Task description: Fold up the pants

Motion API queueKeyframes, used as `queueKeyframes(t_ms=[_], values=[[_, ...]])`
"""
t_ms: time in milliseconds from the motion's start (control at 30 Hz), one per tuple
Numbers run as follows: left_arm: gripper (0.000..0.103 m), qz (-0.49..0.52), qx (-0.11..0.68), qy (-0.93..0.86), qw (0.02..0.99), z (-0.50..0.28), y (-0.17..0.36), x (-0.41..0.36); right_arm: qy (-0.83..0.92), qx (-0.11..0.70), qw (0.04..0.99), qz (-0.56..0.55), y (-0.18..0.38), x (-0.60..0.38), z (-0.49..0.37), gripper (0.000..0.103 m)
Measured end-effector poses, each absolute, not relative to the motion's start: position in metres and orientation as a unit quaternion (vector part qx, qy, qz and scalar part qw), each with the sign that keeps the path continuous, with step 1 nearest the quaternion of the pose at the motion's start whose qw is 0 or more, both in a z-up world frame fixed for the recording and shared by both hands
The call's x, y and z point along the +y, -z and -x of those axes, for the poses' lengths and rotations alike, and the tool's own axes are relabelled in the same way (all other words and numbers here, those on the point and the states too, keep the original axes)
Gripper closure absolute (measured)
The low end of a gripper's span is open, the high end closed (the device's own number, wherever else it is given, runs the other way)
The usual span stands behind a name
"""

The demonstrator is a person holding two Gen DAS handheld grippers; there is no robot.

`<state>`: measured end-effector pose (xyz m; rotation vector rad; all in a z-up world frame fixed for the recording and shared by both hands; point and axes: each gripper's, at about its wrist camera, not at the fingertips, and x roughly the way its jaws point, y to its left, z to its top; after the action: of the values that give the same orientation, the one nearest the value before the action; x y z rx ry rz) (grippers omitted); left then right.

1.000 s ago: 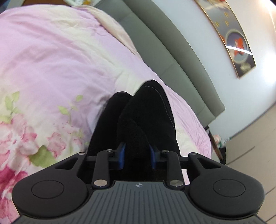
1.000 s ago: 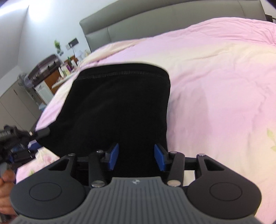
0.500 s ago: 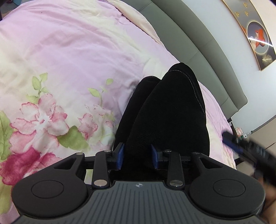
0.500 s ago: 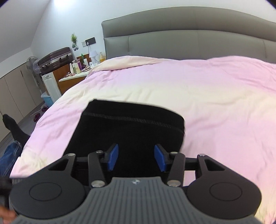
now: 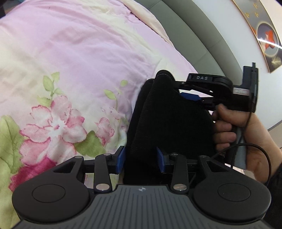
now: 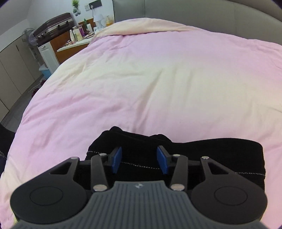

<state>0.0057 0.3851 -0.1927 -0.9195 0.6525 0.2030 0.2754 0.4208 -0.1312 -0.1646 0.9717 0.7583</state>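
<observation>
So my left gripper (image 5: 141,161) sits low centre in its own view, and its jaws have just been opening, with a thick bunch of the black pants (image 5: 169,123) between the blue pads; I honestly can't tell if the pads press the cloth or have let go. My right gripper (image 6: 139,162) is low centre in the right wrist view, jaws partway apart over the stitched hem of the pants (image 6: 193,155). The fabric runs between the pads there, but whether they pinch it is hard to read too. In the left view that same gripper (image 5: 191,96) shows at right of centre, my hand (image 5: 246,133) wrapped round its handle, right up against the folded bundle. The pants lie on the pink floral duvet (image 5: 70,61), near the lower edge of both frames, with the grey headboard (image 6: 193,10) along the top. My take: the fold is being laid down, so I'd line the hems up, let go gently on both sides, and not drag the top layer off as I pull away.
</observation>
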Motion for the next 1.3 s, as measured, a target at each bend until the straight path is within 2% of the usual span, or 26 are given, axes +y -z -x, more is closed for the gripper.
queueKeyframes(t_ms=[200, 367, 500, 700, 733, 800, 833, 933, 1000, 1100, 1167, 1233, 1300], values=[[0.058, 0.422, 0.313, -0.098, 0.845, -0.008, 0.192, 0.382, -0.363, 0.436, 0.819, 0.087, 0.131, 0.420, -0.269, 0.062], [0.057, 0.418, 0.313, -0.093, 0.848, -0.008, 0.190, 0.377, -0.376, 0.384, 0.843, 0.014, 0.095, 0.354, -0.239, 0.061], [0.057, 0.411, 0.315, -0.097, 0.850, -0.011, 0.189, 0.375, -0.358, 0.368, 0.858, 0.008, 0.089, 0.299, -0.203, 0.059], [0.056, 0.401, 0.315, -0.101, 0.854, -0.011, 0.188, 0.372, -0.319, 0.394, 0.862, -0.025, 0.115, 0.215, -0.156, 0.055], [0.056, 0.399, 0.317, -0.102, 0.854, -0.012, 0.188, 0.371, -0.316, 0.402, 0.858, -0.037, 0.123, 0.205, -0.148, 0.050], [0.056, 0.394, 0.319, -0.104, 0.856, -0.012, 0.187, 0.369, -0.307, 0.424, 0.849, -0.076, 0.139, 0.188, -0.135, 0.049], [0.056, 0.391, 0.319, -0.104, 0.857, -0.012, 0.187, 0.368, -0.296, 0.437, 0.846, -0.074, 0.146, 0.184, -0.127, 0.046], [0.055, 0.378, 0.320, -0.109, 0.862, -0.013, 0.184, 0.365, -0.292, 0.445, 0.846, 0.018, 0.158, 0.187, -0.097, 0.045], [0.055, 0.368, 0.321, -0.110, 0.866, -0.013, 0.180, 0.364, -0.297, 0.453, 0.840, 0.035, 0.163, 0.182, -0.085, 0.045], [0.044, 0.357, 0.325, -0.114, 0.868, -0.012, 0.165, 0.368, -0.295, 0.465, 0.835, -0.018, 0.161, 0.161, -0.084, 0.047], [0.026, 0.349, 0.328, -0.135, 0.868, -0.010, 0.152, 0.375, -0.288, 0.461, 0.837, -0.063, 0.154, 0.144, -0.086, 0.047], [0.016, 0.340, 0.326, -0.150, 0.869, -0.009, 0.138, 0.384, -0.283, 0.455, 0.839, -0.090, 0.147, 0.134, -0.090, 0.047], [0.014, 0.336, 0.317, -0.140, 0.876, -0.008, 0.126, 0.394, -0.284, 0.448, 0.841, -0.109, 0.141, 0.127, -0.096, 0.045]])
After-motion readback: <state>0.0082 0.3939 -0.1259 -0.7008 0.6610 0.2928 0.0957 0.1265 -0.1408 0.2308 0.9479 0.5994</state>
